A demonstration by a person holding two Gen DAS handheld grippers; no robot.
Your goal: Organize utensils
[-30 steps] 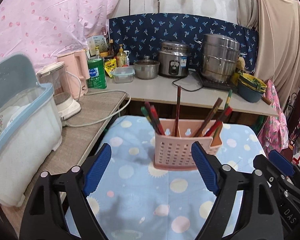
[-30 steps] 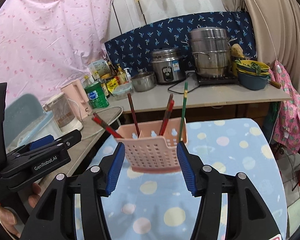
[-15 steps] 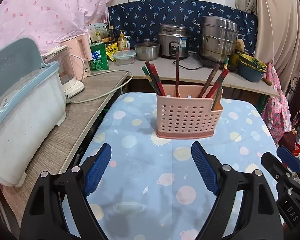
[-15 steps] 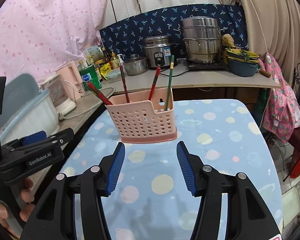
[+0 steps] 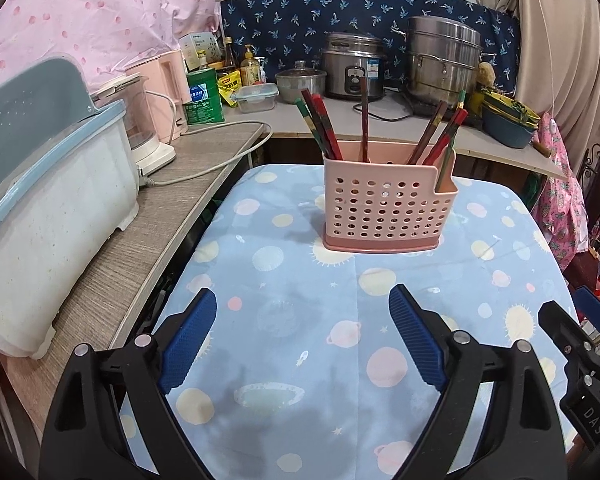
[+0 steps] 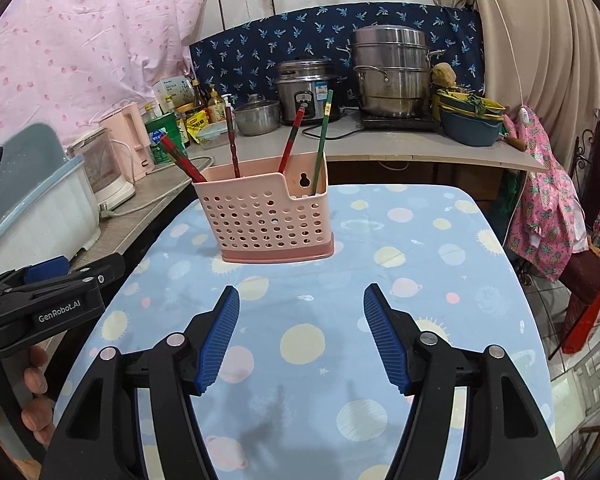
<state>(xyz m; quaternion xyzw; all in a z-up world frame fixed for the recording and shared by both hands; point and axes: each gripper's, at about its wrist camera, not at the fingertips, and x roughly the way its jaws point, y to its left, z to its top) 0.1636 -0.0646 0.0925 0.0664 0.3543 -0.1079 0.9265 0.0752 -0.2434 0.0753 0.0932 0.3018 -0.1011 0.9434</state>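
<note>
A pink perforated utensil holder (image 5: 384,204) (image 6: 266,218) stands upright on the table covered in a blue planet-print cloth (image 5: 300,320) (image 6: 400,280). Several red, green and brown chopsticks (image 5: 324,126) (image 6: 320,142) lean inside it. My left gripper (image 5: 302,300) hovers over the cloth well short of the holder, its jaws opening with nothing between them. My right gripper (image 6: 300,298) also sits back from the holder, jaws opening and empty. In the right wrist view the left gripper (image 6: 48,280) shows at the left edge, a hand under it.
A wooden counter on the left carries a white and blue dish box (image 5: 48,208), a blender (image 5: 144,120) and a cord (image 5: 204,168). The back counter holds a rice cooker (image 5: 354,66), a steel steamer pot (image 5: 442,60), bowls (image 5: 508,120) and bottles. Floral cloth (image 6: 544,200) hangs right.
Both grippers have drawn back and sunk, so the holder now stands clear ahead of them instead of between the fingers. Both pairs of jaws stand wider.
</note>
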